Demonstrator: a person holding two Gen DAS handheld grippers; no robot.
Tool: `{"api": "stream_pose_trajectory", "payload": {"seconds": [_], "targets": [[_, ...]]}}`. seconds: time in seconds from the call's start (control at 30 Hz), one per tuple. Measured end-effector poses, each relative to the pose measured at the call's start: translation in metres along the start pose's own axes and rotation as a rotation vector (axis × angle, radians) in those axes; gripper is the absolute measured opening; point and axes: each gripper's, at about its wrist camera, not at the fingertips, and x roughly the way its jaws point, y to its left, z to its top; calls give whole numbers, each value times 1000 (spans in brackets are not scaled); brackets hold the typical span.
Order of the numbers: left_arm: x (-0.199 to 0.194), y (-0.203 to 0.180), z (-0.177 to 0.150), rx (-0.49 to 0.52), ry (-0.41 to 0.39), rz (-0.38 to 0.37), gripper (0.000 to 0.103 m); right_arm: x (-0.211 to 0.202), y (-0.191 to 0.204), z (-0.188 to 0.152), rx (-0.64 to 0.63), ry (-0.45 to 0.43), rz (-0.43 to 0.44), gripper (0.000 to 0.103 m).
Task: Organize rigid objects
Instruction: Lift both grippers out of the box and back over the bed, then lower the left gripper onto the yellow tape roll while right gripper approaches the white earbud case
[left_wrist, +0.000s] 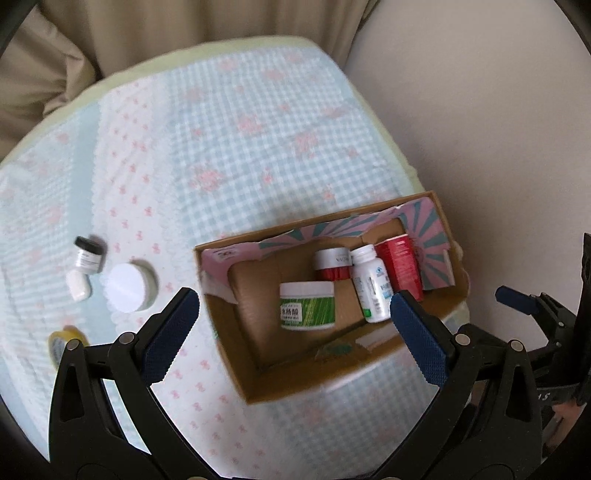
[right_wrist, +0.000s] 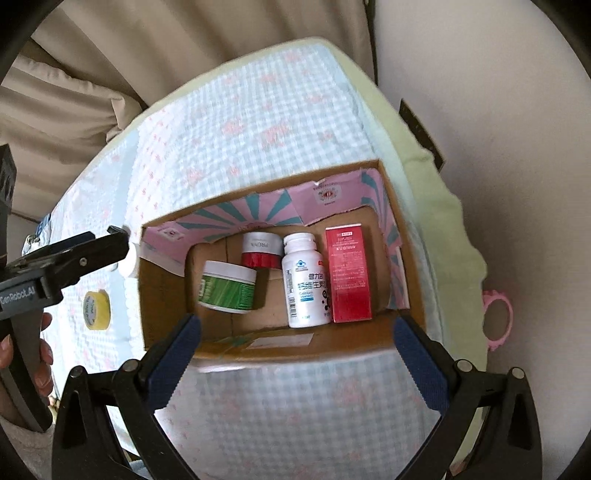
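Note:
An open cardboard box (left_wrist: 236, 365) (right_wrist: 413, 258) sits on the checked bedspread. Inside lie a green-labelled white jar (left_wrist: 307, 306) (right_wrist: 227, 286), a red-and-white jar (left_wrist: 332, 263) (right_wrist: 261, 250), a white bottle (left_wrist: 371, 284) (right_wrist: 304, 280) and a red carton (left_wrist: 400, 266) (right_wrist: 349, 273). Left of the box stand a small black-lidded jar (left_wrist: 88, 255), a small white bottle (left_wrist: 79, 286), a flat white round jar (left_wrist: 127, 284) and a yellow tape roll (left_wrist: 61, 341) (right_wrist: 96, 304). My left gripper (left_wrist: 291, 317) (right_wrist: 107, 247) is open and empty above the box's near left. My right gripper (right_wrist: 297, 349) is open and empty at the box's near wall.
The bedspread (left_wrist: 229, 122) ends at a green edge (right_wrist: 428, 155) by a pale wall on the right. Beige curtains (left_wrist: 44, 70) hang behind. A pink ring (right_wrist: 498, 321) lies off the right edge of the bed.

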Motion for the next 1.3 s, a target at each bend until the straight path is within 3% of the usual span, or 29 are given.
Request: {"api": "stream_pose_trajectory", "payload": {"seconds": [0.33,0.53,0.7,1.0,1.3], "targets": [[-113,42,-63,4,-112,11,103,-94,69,-33,-60,-130,-62,103],[-169,106,-112,-60,-168,62,103,-125,132,-48,-127,-181,-72,103],[-198,167,-146,-131,-205,115,103,-127,193,-57,-197,-204,-54,103],[-214,270,-199,-198,-193,160,103,-85,295,-64,-240,-182,23,103],[-150,341,-231,-142,-69,156,103,-26,355,-63,-233,-171,58,103]]}}
